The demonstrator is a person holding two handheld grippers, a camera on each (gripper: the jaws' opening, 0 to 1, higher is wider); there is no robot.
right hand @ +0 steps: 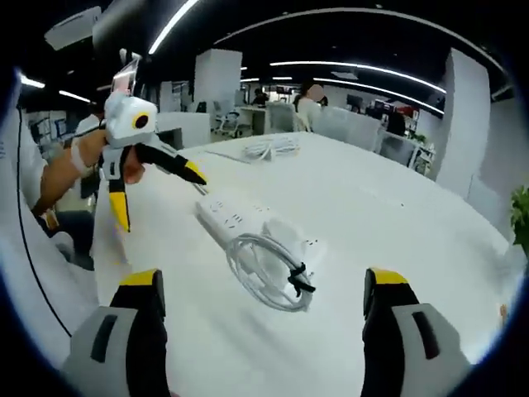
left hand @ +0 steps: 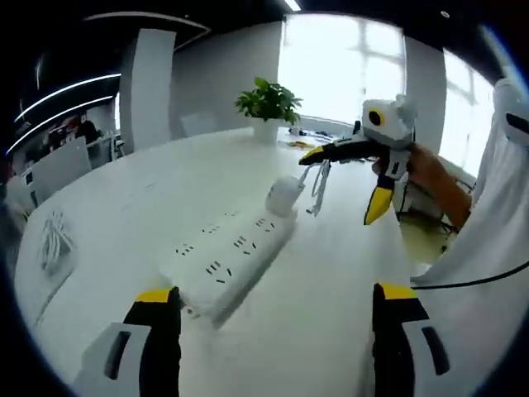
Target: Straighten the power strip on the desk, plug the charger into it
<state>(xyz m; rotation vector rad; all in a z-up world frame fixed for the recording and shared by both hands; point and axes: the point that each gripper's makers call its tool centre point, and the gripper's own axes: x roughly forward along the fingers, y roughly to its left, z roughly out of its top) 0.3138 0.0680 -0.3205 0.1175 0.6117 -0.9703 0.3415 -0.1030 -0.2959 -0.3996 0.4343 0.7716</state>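
Note:
A white power strip (left hand: 235, 252) (right hand: 225, 213) lies at an angle on the white desk (left hand: 132, 198). On one end of it sits a white charger (left hand: 285, 197) (right hand: 291, 236); I cannot tell whether its pins are in a socket. Its coiled white cable (right hand: 266, 271) (left hand: 318, 178) lies beside it. My left gripper (left hand: 273, 310) (right hand: 159, 197) stands open just short of the strip's near end, holding nothing. Beyond the charger, my right gripper (right hand: 264, 294) (left hand: 345, 180) is open too, a little above the desk.
A potted plant (left hand: 267, 103) stands at the desk's far side. A bundle of white cable (left hand: 54, 240) (right hand: 269, 147) lies near one edge. A person's hand (left hand: 430, 169) and white sleeve (left hand: 496, 215) are on the right. Office chairs (right hand: 355, 124) stand behind the desk.

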